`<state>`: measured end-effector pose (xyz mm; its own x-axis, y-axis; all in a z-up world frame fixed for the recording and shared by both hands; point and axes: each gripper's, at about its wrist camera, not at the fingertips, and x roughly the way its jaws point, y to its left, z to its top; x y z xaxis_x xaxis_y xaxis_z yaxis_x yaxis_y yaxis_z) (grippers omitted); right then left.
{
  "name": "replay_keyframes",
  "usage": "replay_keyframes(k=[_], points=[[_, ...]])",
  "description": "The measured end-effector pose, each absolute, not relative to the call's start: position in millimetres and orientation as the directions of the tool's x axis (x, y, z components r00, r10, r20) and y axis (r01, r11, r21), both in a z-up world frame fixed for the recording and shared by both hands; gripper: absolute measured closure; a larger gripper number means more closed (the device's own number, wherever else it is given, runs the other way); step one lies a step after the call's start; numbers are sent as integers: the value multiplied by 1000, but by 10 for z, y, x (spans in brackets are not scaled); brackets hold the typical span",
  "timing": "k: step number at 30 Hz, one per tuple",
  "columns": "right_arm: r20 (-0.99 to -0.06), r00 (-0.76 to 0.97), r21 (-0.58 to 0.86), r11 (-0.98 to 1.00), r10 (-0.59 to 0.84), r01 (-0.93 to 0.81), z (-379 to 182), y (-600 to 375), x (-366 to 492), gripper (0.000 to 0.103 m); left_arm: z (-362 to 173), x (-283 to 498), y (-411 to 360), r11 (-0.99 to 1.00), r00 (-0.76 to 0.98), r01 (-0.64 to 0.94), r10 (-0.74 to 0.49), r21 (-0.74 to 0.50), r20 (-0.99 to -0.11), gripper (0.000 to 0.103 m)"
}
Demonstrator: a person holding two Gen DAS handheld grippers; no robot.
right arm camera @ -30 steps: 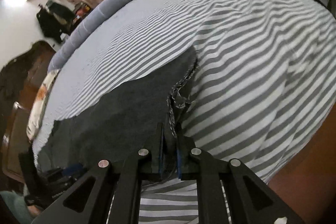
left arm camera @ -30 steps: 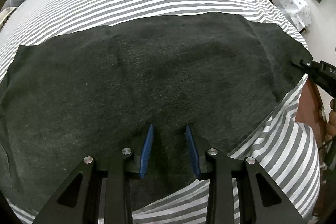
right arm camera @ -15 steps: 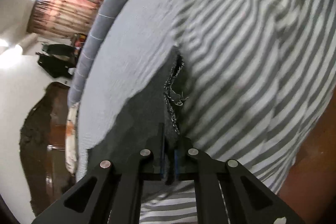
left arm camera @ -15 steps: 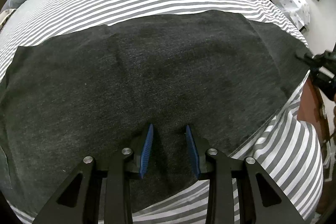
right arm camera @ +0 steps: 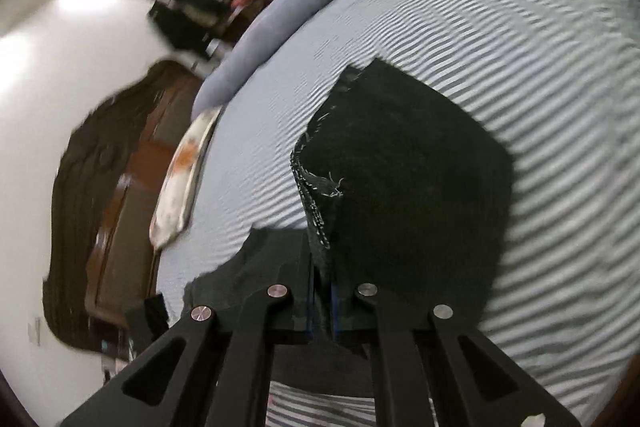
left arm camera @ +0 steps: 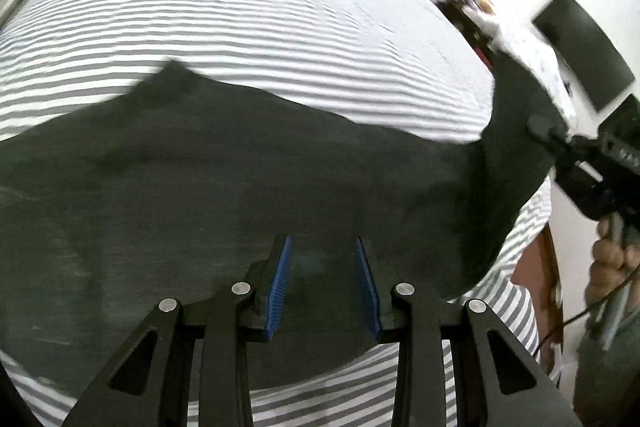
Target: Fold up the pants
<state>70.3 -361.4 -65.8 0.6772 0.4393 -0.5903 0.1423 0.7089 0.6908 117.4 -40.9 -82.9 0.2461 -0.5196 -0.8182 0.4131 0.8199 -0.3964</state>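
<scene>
1. Lifted since the earlier frame: the right end of the dark pants [left arm camera: 248,195], now raised off the striped bed [left arm camera: 240,19].
2. Frayed hem [right arm camera: 320,187] is clamped in the shut right gripper [right arm camera: 322,307].
3. Left gripper [left arm camera: 322,283] is held partly open over the cloth; whether any is gripped cannot be told.

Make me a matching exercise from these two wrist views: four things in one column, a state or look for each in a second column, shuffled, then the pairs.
Things
1. left gripper
2. right gripper
3. pants
4. bedsheet

States
A. grey and white stripes
B. dark, partly lifted at one end
C. jaws apart, nothing pinched
D. clamped on a frayed hem

Pairs: 1-C, 2-D, 3-B, 4-A
</scene>
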Motion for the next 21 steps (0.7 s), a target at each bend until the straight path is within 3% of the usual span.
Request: replay_keyframes(k=[9, 17, 21], points=[[-681, 455, 643, 766, 573, -1, -1139, -2124, 1255, 96, -826, 1241, 545, 841, 269, 330, -519, -429, -811, 63], [-804, 320, 527, 850, 502, -8, -1621, -1666, 1187, 92, -1045, 1261, 649, 816, 217, 279, -566, -506, -795, 63], [-790, 309, 561, 828, 529, 18, -1611, -1687, 1085, 73, -1109, 1311, 594, 802, 189, 257, -590, -540, -785, 63]])
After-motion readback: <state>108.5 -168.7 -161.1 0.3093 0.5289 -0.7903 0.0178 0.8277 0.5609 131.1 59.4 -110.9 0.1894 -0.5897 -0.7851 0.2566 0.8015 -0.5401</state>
